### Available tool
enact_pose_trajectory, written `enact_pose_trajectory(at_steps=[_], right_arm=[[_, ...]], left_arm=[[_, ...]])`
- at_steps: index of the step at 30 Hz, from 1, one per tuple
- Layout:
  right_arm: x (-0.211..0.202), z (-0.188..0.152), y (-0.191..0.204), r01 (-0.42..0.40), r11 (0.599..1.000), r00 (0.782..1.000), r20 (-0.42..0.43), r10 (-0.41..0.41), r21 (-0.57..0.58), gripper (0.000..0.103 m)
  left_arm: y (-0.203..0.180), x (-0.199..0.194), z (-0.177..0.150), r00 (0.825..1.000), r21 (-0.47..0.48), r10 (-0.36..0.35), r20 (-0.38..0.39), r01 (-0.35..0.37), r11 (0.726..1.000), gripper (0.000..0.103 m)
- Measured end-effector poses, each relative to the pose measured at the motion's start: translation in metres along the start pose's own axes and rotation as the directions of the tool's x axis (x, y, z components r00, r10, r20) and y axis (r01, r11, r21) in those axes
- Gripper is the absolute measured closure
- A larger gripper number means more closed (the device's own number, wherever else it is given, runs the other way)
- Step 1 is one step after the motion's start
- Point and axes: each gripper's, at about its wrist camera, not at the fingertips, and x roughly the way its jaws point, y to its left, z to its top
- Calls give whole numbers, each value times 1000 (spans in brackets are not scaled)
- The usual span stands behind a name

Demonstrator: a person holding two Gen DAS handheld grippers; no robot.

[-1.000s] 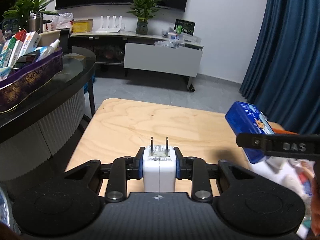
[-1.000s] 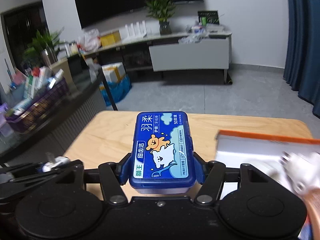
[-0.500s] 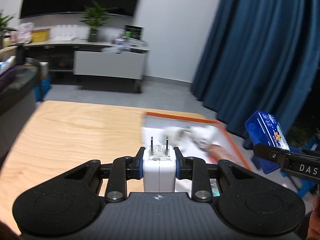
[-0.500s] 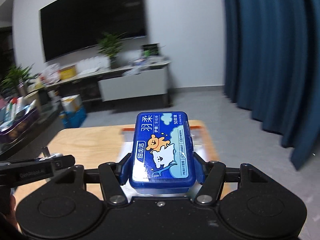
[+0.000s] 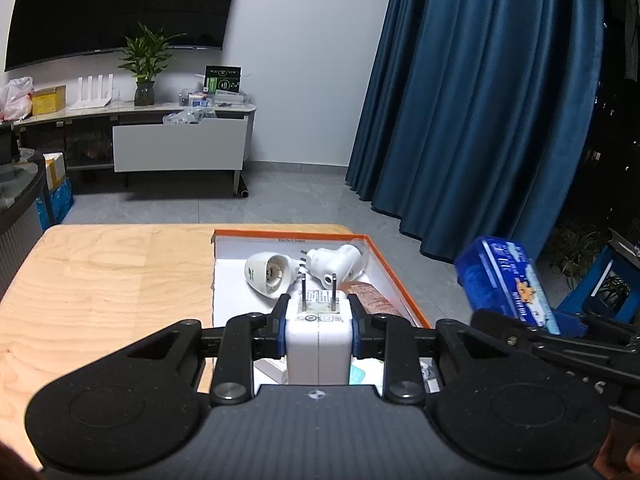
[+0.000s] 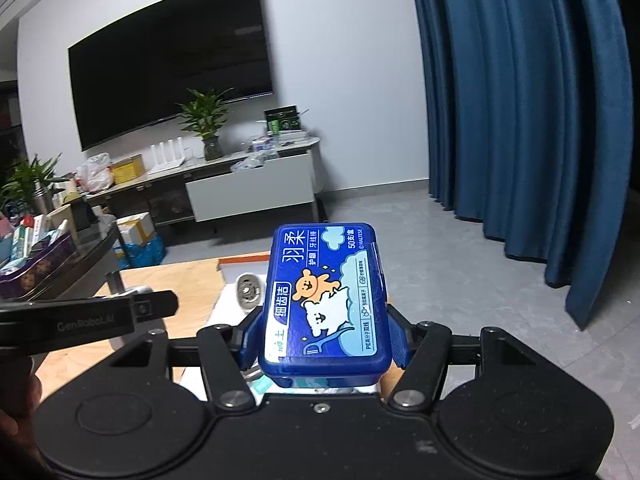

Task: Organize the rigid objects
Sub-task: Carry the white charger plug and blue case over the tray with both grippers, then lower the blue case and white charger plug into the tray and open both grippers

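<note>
My left gripper [image 5: 319,322] is shut on a white plug adapter [image 5: 319,340] whose two metal prongs point away from me. It hangs over the near end of an orange-rimmed white box [image 5: 394,272] on the wooden table [image 5: 108,276]. Inside the box lie a white bulb socket [image 5: 267,276], a white plug piece [image 5: 334,262] and a reddish-brown item [image 5: 372,300]. My right gripper [image 6: 324,320] is shut on a blue floss-pick box [image 6: 326,304] with a cartoon bear, held above the orange-rimmed box's right side [image 6: 244,259]. That blue floss-pick box [image 5: 502,280] also shows at the right of the left wrist view.
A dark blue curtain [image 5: 480,100] hangs at the right. A TV cabinet [image 5: 176,148] with a plant [image 5: 146,60] stands against the far wall. A dark counter [image 6: 60,260] with a purple tray of boxes stands left of the table.
Both grippers swung right from the table's left part to over the orange-rimmed box, each keeping its object. The counter slid out of the left wrist view and the curtain came in.
</note>
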Motion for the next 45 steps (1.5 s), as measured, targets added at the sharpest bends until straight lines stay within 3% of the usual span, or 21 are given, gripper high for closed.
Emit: enact_pose_trajectory(at_steps=[20,45], right_arm=[[6,0,-4,-23,1000,999,-25,23,-13,31],[74,5,19,-47,995,989,-141,34,-88,31]], left_arm=[[-13,1,-20,999,17,21,-34,-21,1000,74],[11,22,-41,991,-24,7,-135,-10,1000,74]])
